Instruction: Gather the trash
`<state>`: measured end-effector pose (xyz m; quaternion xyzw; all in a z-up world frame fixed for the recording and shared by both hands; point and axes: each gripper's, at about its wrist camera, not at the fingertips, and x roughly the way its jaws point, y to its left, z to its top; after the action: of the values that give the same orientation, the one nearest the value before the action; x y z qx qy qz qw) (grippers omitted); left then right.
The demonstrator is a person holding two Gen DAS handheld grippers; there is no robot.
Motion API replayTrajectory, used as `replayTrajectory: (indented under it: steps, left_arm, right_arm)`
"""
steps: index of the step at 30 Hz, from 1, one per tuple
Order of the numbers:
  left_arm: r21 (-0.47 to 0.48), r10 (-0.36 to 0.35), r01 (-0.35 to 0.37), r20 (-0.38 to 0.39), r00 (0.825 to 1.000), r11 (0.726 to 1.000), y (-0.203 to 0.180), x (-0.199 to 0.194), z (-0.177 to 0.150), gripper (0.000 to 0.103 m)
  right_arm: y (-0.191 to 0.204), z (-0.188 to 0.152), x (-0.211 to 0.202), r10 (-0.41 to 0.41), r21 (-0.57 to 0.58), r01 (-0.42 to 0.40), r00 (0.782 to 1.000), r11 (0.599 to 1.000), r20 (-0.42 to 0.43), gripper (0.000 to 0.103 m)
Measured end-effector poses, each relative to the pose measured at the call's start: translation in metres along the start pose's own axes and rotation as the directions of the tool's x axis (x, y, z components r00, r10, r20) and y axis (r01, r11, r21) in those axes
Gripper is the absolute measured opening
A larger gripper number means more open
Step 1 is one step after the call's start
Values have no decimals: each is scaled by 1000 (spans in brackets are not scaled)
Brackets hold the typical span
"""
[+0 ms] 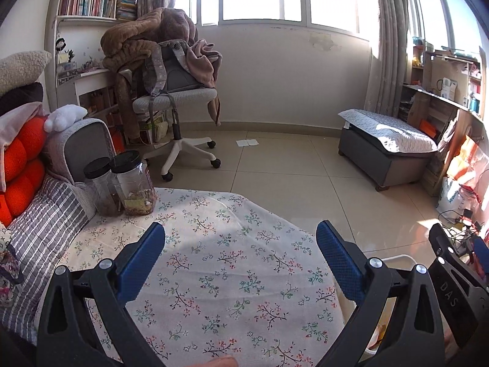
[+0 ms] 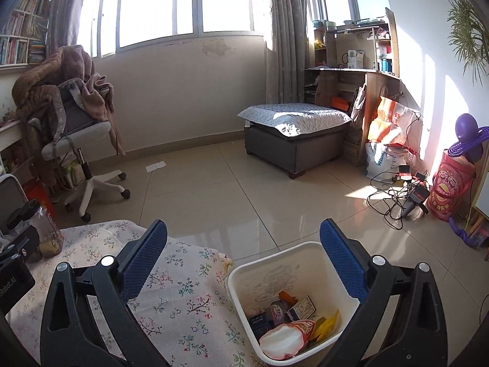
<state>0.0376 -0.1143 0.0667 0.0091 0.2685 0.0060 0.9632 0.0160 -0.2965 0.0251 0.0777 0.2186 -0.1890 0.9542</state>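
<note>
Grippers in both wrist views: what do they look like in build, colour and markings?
The left gripper and the right gripper match. Each has a black plastic frame with triangular cut-outs, silver round screw heads at the joints, and two flat fingers faced with blue dotted-texture pads. In the left wrist view the right gripper's black body shows white letters "DAS". No cables or sleeves are visible.

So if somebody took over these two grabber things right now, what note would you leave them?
Left tool: open, holding nothing, above the floral tablecloth.
Right tool: open, holding nothing, above the white bin.
Bin stands on the floor beside the table and already holds wrappers and packets.
Cloth shows no loose trash; only two black-lidded jars at its far left corner.
Possibly left: the white paper on the floor near the office chair.
</note>
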Motion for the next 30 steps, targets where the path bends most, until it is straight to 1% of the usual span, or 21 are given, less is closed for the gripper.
replayTrajectory:
  steps: [5,10,15,21,24,26,30]
  left_arm:
    - [-13,49,-49,-24,999,999,28,4,-7,96]
    - [-35,80,-82,-51,995,996,59,9,-15,96]
    - [-47,117,-120,-71,991,992,86,16,-20,96]
    - [-83,139,-148,-101,985,986,117,28,-30,96]
    - [-102,140,-151,-112,984,983,127,35,-34,96]
    - [-118,127,-141,-119,985,983,132,39,-38,96]
    - [-112,98,-116,-160,982,987,135,50,-44,96]
  right_arm:
    - [33,-6,2,56,-46,-56,998,997,-15,96]
    - [65,-15,-1,100,-93,-102,995,990,-19,96]
    - [88,-22,-3,133,-113,-135,991,984,-18,96]
    - [110,-32,-2,151,-145,-153,988,977,-25,96]
    - [118,-35,0,150,-158,-152,988,976,-24,96]
    - [121,-36,2,147,-166,-150,989,975,-26,96]
    - [123,-39,4,141,-174,-144,990,974,-32,96]
